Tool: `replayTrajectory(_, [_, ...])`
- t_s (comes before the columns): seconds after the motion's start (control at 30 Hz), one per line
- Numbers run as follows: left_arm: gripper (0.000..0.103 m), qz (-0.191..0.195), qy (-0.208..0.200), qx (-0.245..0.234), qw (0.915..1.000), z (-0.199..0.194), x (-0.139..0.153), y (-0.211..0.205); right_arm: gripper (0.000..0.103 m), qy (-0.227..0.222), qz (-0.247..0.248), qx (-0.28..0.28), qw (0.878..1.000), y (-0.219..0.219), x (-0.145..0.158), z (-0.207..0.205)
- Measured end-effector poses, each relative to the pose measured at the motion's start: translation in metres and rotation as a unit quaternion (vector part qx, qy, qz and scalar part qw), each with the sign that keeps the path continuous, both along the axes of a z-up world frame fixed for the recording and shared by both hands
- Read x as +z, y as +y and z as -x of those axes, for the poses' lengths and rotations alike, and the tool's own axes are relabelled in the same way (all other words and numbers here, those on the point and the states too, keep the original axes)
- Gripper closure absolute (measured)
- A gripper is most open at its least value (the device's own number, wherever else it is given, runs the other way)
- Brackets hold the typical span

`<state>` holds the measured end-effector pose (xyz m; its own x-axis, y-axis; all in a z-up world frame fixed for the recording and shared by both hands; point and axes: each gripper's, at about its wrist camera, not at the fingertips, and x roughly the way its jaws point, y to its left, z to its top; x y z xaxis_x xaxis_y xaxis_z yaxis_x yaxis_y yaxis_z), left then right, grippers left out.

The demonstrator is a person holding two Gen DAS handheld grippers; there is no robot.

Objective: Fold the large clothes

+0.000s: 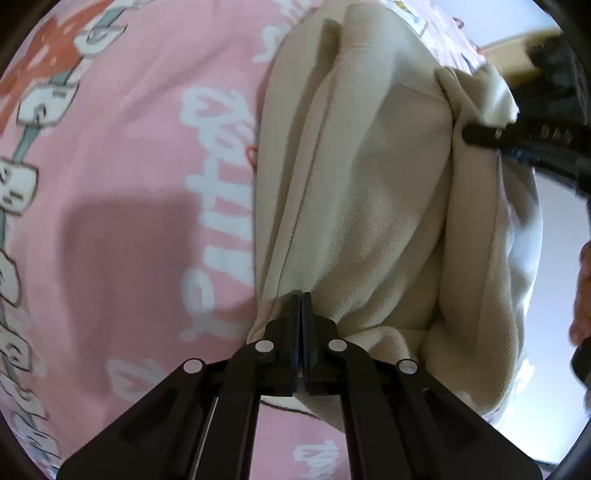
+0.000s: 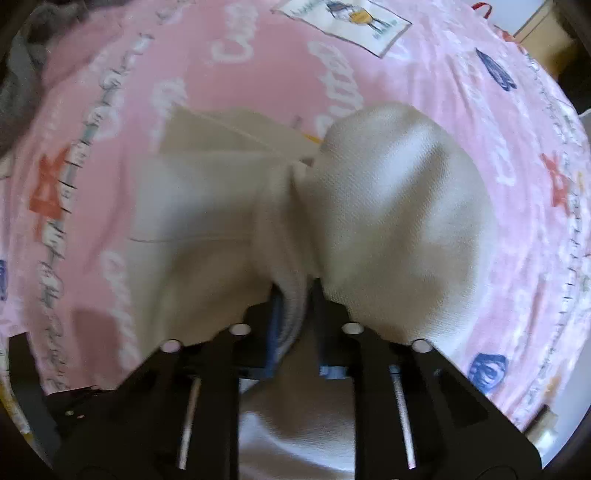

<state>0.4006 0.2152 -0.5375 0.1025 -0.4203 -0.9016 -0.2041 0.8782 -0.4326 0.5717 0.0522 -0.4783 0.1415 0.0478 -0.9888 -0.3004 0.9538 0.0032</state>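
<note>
A cream knit garment (image 1: 369, 192) hangs stretched over a pink printed bedsheet (image 1: 129, 166). My left gripper (image 1: 302, 295) is shut on an edge of the garment, jaws pressed together. The right gripper (image 1: 466, 132) shows at the right of the left wrist view, pinching another fold of the cloth. In the right wrist view the garment (image 2: 388, 206) bunches and drapes from my right gripper (image 2: 293, 291), whose jaws hold a thick fold between them. The far part of the garment lies on the sheet (image 2: 258, 74).
The pink bedsheet has white lettering and cartoon prints. A grey cloth (image 2: 26, 74) lies at the far left edge of the bed. A wooden piece of furniture (image 2: 543, 29) stands beyond the bed at top right. A hand (image 1: 581, 295) shows at the right edge.
</note>
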Motion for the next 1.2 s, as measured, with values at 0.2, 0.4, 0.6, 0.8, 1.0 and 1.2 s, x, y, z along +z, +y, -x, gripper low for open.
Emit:
replayTrajectory(0.2, [0.102, -0.032, -0.012, -0.009, 0.9994, -0.004, 0.011, -0.003, 0.094, -0.023, -0.072, 0.107, 0.991, 0.053, 0.064, 0.018])
replayTrajectory(0.4, [0.101, 0.005, -0.004, 0.022, 0.9997, 0.008, -0.001, 0.015, 0.094, 0.065, -0.083, 0.172, 0.979, 0.096, 0.028, 0.007])
replayTrajectory(0.6, [0.101, -0.021, -0.001, 0.054, 0.9983, 0.042, 0.011, 0.024, 0.094, 0.16, -0.041, 0.193, 0.967, 0.127, -0.035, -0.017])
replayTrajectory(0.8, [0.093, -0.008, -0.05, 0.146, 0.988, 0.061, 0.095, 0.039, 0.094, 0.173, 0.028, 0.208, 0.962, 0.149, -0.066, -0.019])
replayTrajectory(1.0, [0.088, 0.021, 0.04, 0.136, 0.9896, 0.014, 0.06, -0.008, 0.09, 0.192, 0.021, 0.202, 0.96, 0.146, -0.068, -0.022])
replayTrajectory(1.2, [0.099, -0.046, 0.075, 0.115, 0.9895, 0.005, 0.045, -0.034, 0.083, 0.14, -0.158, 0.122, 0.97, 0.081, 0.019, -0.048])
